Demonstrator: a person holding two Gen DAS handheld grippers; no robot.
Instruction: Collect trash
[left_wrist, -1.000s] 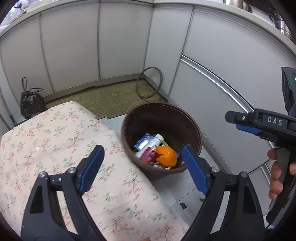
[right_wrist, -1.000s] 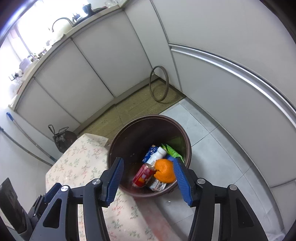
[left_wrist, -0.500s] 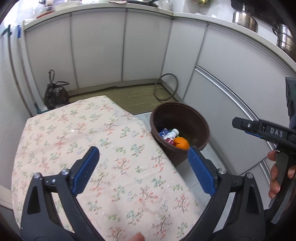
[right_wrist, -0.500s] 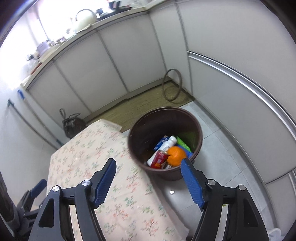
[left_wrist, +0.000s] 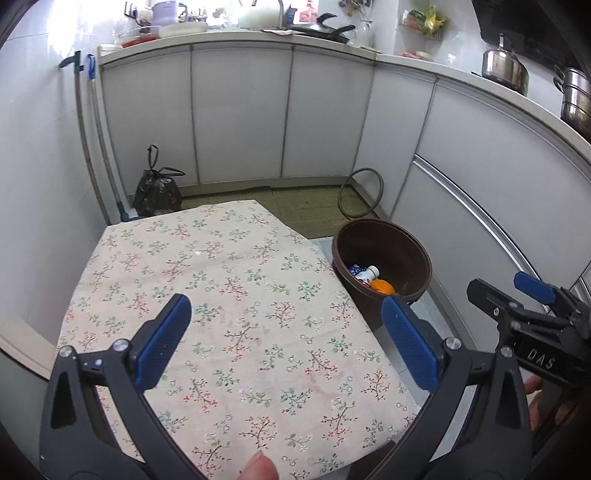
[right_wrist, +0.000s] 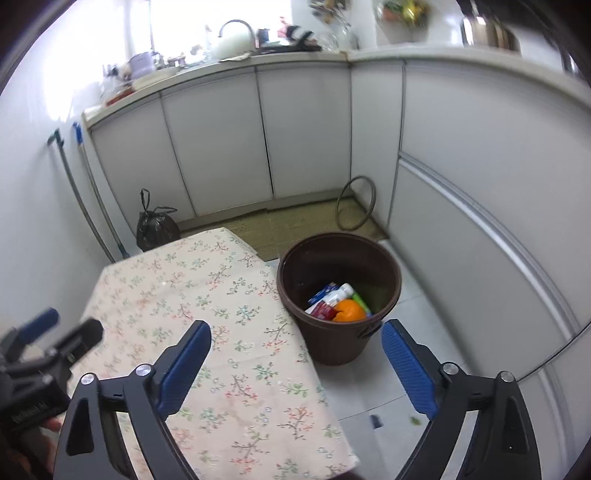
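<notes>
Grippers — left gripper, right gripper — opening (nothing between), bin nearby.

Trash-filled brown bin beside table

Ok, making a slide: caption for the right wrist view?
Empty right claw opening above the flowered table, brown bin holding collected trash.

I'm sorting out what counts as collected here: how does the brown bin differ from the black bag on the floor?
The brown bin is a rigid round bucket; the black bag is soft and crumpled. The bin stands open, with an orange, a white bottle and wrappers visible inside; the bag is tied shut, its contents hidden. The bin sits beside the floral tablecloth; the bag sits back by the cabinets. Both rest on the floor.
</notes>
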